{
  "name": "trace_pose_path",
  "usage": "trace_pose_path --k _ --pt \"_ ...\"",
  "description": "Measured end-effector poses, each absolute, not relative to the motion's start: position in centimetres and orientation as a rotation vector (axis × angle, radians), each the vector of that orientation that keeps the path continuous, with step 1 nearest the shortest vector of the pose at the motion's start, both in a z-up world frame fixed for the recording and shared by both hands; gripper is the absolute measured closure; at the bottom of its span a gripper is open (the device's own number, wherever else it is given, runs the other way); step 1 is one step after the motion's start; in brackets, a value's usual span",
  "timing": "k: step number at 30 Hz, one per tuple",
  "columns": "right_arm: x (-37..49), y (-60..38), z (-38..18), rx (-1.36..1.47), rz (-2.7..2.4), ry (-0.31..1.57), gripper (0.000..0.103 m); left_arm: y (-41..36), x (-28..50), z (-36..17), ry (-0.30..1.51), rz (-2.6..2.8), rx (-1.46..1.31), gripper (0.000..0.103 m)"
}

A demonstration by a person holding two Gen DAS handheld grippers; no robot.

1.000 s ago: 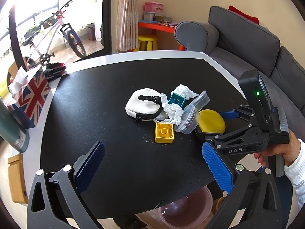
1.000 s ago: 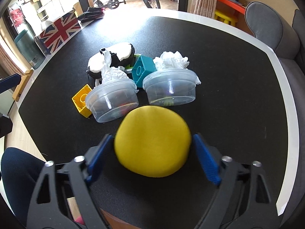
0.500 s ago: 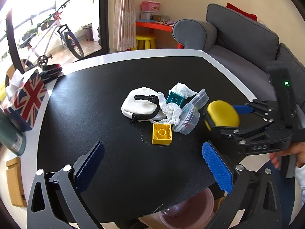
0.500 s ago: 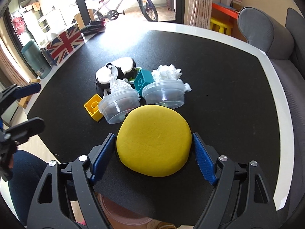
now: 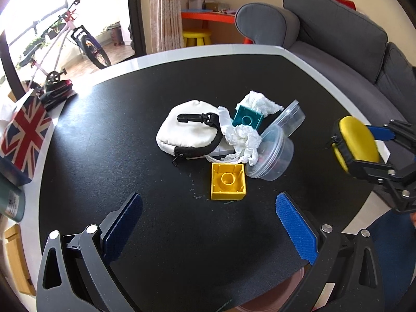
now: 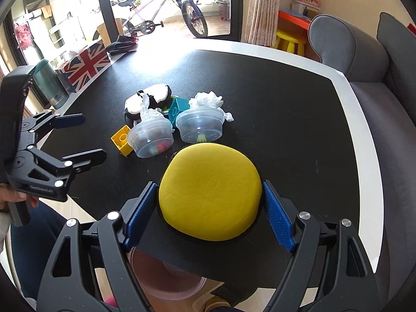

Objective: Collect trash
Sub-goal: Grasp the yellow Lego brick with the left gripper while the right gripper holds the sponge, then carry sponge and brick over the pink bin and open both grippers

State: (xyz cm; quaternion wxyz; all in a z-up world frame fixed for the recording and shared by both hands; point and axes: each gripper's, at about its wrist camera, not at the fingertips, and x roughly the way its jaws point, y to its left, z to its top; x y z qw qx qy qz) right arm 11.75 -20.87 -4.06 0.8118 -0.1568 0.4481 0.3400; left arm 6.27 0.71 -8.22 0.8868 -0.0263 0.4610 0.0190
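Case: yellow round case (image 6: 210, 191) pinched between right gripper (image 6: 210, 202) pads, clear of table (image 6: 299, 98).
Feel: probably light, semi-stiff shell; grip opposite rims.
Left gripper (image 5: 208, 223): spread, empty; tissue (image 5: 243, 139) ahead.

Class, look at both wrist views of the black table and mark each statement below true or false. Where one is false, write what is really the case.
1. The right claw grips a yellow round case. True.
2. The left claw holds the yellow block. False: its jaws stand open and empty, and the block lies on the table.
3. Crumpled white tissue lies against the white pouch. True.
4. The teal block sits inside a clear plastic container. False: it sits on the table beside the containers.
5. The two clear containers are stacked on each other. False: they stand side by side.
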Motion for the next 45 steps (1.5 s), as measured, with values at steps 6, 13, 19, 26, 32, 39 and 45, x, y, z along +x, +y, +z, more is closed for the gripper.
trace_pose_path --k 6,13,19,26,32,39,45 --pt "11.9 -21.3 -4.2 -0.332 0.722 0.957 0.024 0.6 7.4 -9.4 0.979 0.041 -0.046 0.006" --pt "12.1 -21.4 -4.3 -0.321 0.725 0.959 0.024 0.6 8.1 -10.1 0.995 0.038 -0.042 0.024" --pt "12.1 -21.3 -4.4 -0.315 0.732 0.958 0.024 0.3 8.5 -10.5 1.011 0.008 -0.053 0.059" --pt "11.9 -21.2 -4.2 -0.306 0.740 0.944 0.024 0.2 8.2 -10.3 1.001 -0.015 -0.072 0.071" --pt "11.2 -21.5 -3.5 -0.305 0.747 0.922 0.024 0.1 6.6 -8.5 0.966 -0.017 -0.072 0.071" --pt "9.0 -23.0 -2.4 -0.308 0.746 0.902 0.024 -1.2 2.6 -5.6 0.911 -0.026 -0.064 0.071" --pt "5.5 -24.7 -2.4 -0.307 0.773 0.909 0.024 -2.8 -1.0 -4.8 0.900 -0.039 -0.063 0.071"
